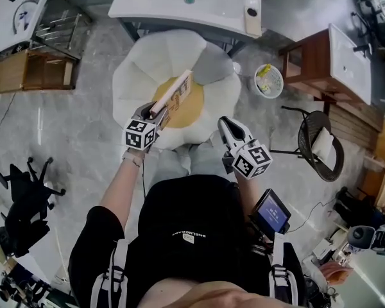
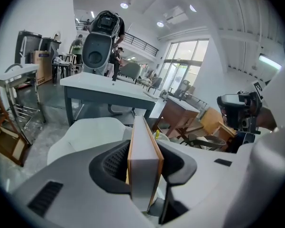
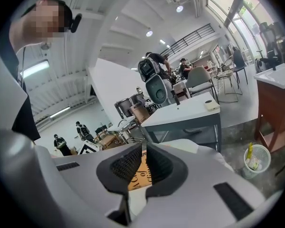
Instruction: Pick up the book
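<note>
Orange-covered and white along its page edges, the book [image 1: 173,94] stands on edge in our left tool [image 1: 155,113], whose jaws are clenched on its two covers. It hangs in the air above the yellow middle of a white flower-shaped cushion [image 1: 157,53] on the floor. Our right tool [image 1: 228,126] hovers just to the right, apart from the book, with its jaws closed together on nothing.
</note>
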The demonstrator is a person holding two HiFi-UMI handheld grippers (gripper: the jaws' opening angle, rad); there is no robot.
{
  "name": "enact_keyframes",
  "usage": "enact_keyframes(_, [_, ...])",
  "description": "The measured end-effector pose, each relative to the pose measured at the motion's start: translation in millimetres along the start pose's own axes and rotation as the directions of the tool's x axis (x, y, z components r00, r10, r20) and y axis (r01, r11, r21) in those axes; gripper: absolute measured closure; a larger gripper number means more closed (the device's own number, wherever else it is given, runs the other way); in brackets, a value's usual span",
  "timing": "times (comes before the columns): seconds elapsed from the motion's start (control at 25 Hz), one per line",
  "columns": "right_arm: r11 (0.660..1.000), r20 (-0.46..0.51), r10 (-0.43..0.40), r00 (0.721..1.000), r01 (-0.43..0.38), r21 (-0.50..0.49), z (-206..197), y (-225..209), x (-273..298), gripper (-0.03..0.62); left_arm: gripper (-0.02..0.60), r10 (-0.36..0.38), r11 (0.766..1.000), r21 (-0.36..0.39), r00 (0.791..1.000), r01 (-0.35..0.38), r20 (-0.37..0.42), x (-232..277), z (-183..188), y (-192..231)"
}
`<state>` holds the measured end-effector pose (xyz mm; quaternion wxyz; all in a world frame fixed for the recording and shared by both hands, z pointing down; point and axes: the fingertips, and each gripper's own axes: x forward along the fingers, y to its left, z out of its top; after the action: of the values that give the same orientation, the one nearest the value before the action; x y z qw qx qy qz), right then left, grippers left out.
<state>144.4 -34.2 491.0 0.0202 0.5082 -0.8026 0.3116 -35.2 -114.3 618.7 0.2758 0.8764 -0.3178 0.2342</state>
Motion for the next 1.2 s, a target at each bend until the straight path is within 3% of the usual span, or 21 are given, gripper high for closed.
enact_keyframes(0.52, [0.999, 0.020, 0.046, 0.999, -0.045, -0.030, 47.6, 6.2, 9.8, 0.546, 0.426, 0.051, 0.999, -0.019, 0.994, -0.049, 0.101, -59.9, 62.4, -18.6])
enact_keyframes(1.2, [0.990, 0.021, 0.120, 0.993, -0.118, -0.076, 102.5, 10.3, 20.2, 0.546, 0.426, 0.100, 0.993, -0.079, 0.964, -0.083, 0.247, -119.7, 126.1, -51.9])
